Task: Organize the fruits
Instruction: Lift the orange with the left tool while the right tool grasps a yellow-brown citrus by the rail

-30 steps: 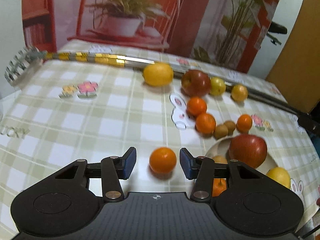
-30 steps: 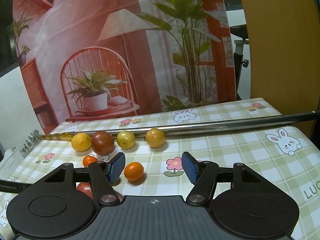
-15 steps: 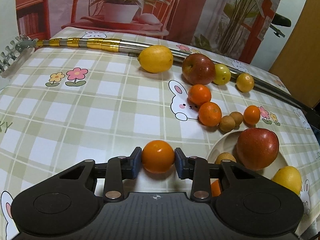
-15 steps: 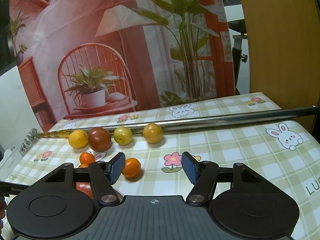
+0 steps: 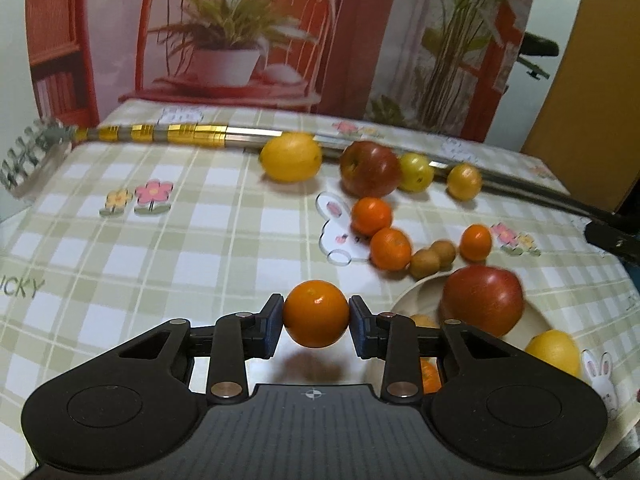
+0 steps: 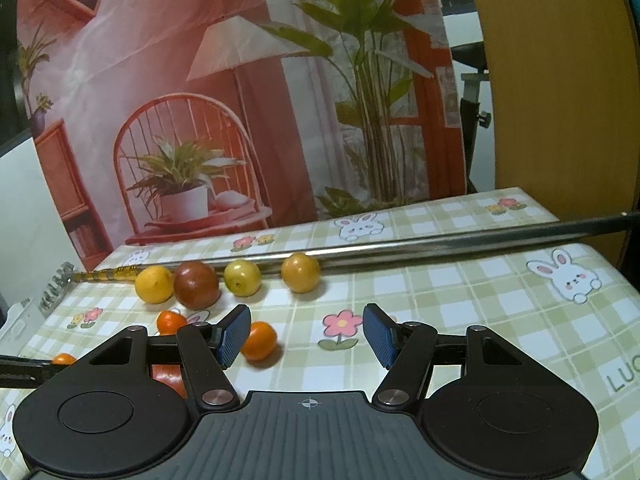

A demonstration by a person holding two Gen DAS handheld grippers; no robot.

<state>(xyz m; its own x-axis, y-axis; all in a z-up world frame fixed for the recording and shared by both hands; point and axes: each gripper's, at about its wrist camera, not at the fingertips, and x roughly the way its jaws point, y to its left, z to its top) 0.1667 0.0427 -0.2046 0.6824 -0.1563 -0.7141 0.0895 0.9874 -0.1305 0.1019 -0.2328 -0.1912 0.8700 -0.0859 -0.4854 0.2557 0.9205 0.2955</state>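
Orange (image 5: 316, 314), round and glossy, clamped in left claw (image 5: 316, 320) (right claw (image 6: 306, 334) spread apart, empty).

The left claw (image 5: 316, 322) body hides most of the plate (image 5: 416, 296) and a small orange fruit (image 5: 430, 376); far fruit look motion-blurred.

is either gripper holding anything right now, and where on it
The left gripper holds an orange, pads pressed on its two opposite sides, lifted off the tablecloth. The right gripper is open and holds nothing.
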